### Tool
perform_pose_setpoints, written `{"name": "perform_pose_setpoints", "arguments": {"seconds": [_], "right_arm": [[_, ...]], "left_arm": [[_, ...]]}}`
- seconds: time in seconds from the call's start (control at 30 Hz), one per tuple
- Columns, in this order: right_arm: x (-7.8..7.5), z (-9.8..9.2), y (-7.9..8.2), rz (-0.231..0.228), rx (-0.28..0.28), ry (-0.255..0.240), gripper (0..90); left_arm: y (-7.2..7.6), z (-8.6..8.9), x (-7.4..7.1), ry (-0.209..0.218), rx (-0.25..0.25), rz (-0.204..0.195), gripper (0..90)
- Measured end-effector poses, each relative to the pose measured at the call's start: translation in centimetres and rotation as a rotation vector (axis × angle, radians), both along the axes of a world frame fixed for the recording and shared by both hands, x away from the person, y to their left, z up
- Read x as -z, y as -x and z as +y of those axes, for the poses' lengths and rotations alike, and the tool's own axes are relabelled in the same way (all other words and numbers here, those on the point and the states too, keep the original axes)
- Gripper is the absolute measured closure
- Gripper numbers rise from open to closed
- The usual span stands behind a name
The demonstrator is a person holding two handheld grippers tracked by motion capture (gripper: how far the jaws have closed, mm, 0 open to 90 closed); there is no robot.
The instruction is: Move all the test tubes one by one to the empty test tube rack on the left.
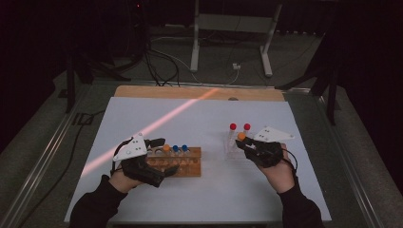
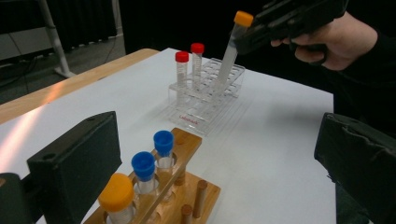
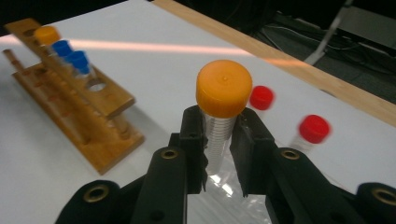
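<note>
White table [image 1: 199,114] — right tool [image 3: 218,140] clamps orange-capped tube [image 3: 223,93]; left tool [image 2: 210,168] gapes — high view blurs both

Right hand-held gripper [image 1: 243,145] clasps an orange-capped tube [image 1: 241,137] (beside clear rack [image 1: 229,153]).

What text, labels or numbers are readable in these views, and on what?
Clear plastic rack: a small red print on its base plate, seen in the left gripper view, too small and blurred to read.
Tubes: the orange-capped tube in the right gripper's jaws has fine ridges or marks along its wall, no readable figures.
Wooden rack, caps, table: no text visible.
</note>
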State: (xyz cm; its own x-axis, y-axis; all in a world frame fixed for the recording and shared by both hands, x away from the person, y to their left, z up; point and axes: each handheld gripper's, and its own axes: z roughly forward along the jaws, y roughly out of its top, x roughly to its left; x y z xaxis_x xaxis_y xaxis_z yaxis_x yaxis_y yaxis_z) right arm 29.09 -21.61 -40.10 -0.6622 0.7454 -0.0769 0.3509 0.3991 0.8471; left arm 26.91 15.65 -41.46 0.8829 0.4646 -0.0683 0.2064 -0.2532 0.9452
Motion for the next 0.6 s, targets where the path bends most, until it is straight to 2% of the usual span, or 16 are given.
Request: {"name": "perform_pose_setpoints", "arguments": {"seconds": [0.3, 0.6], "right_arm": [[0.5, 2.1, 1.0, 0.032, -0.093, 0.013, 75.1], [0.5, 4.1, 2.4, 0.033, -0.184, 0.029, 75.1]], "left_arm": [[0.3, -0.4, -0.2, 0.0, 0.017, 0.001, 1.3], [0.5, -0.8, -0.4, 0.008, 0.039, 0.005, 1.4]]}}
